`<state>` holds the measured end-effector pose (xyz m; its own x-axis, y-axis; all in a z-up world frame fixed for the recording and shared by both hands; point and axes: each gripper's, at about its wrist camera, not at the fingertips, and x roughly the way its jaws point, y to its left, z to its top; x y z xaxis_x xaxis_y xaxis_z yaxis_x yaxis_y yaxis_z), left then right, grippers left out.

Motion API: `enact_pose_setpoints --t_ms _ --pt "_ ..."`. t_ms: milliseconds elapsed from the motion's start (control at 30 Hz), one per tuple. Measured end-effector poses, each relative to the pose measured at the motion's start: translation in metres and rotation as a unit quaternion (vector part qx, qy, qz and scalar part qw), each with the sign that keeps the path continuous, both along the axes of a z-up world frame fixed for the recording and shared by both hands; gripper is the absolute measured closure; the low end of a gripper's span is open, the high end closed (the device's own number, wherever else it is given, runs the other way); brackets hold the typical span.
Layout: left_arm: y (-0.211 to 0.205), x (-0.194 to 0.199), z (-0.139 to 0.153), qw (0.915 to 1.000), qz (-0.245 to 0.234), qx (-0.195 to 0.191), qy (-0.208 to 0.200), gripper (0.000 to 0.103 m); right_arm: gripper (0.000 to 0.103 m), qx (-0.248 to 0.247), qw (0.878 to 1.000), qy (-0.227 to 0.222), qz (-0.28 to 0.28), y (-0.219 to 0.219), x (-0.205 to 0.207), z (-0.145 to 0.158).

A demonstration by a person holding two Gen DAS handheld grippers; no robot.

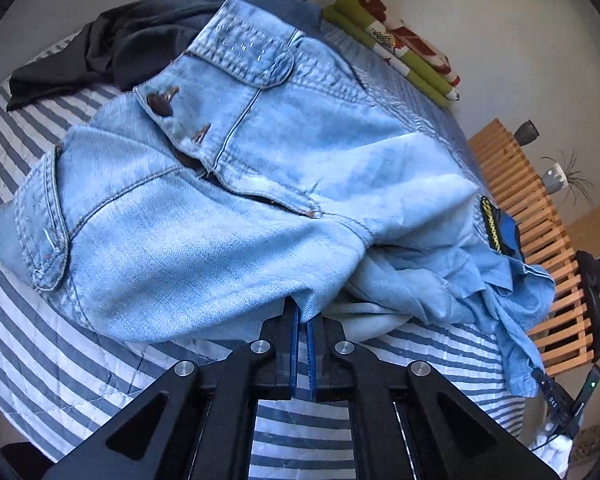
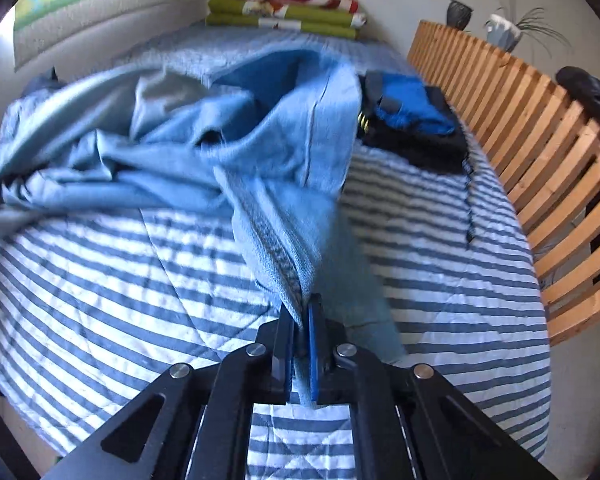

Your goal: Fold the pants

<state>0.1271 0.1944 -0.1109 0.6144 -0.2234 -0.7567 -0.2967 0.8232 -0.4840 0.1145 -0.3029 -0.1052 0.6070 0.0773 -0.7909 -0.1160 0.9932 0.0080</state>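
The pale jeans (image 1: 236, 208) sprawl rumpled across the striped bed (image 1: 60, 360), soft, floppy and fairly heavy, with the left tongs (image 1: 302, 320) clamped on their near edge and the right tongs (image 2: 302, 320) pinching a seamed leg fold, sensible thick places to grip.

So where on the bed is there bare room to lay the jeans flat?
Bare striped quilt lies along the near edge, below the jeans. Crowded: black garment left, blue-black pile by the slatted frame, folded bedding far end.
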Motion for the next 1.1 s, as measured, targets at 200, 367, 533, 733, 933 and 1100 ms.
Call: enact_pose_setpoints --t_ms 200,367,533,733,933,1100 --pt "0.033 -0.048 0.065 0.9981 0.015 0.002 -0.060 0.100 0.099 0.035 0.994 -0.087 -0.052 -0.044 -0.035 0.087" --pt "0.050 -0.074 0.098 0.9963 0.024 0.027 -0.078 0.101 0.099 0.062 0.984 -0.137 -0.100 -0.086 -0.059 0.144" --pt "0.033 -0.073 0.080 0.9984 -0.029 0.039 -0.030 0.099 0.098 -0.053 0.985 -0.083 -0.139 -0.088 -0.026 0.108" --pt "0.018 -0.069 0.071 0.9978 -0.047 0.044 -0.019 0.099 0.092 -0.036 0.988 0.059 -0.139 -0.090 0.011 0.015" --pt "-0.042 -0.055 0.061 0.9902 -0.132 0.046 -0.005 0.097 0.080 -0.060 0.996 0.017 -0.069 -0.046 -0.024 0.023" --pt "-0.116 -0.039 0.036 0.9737 -0.225 0.026 0.027 0.068 0.071 -0.018 0.995 0.026 -0.098 -0.069 -0.029 0.022"
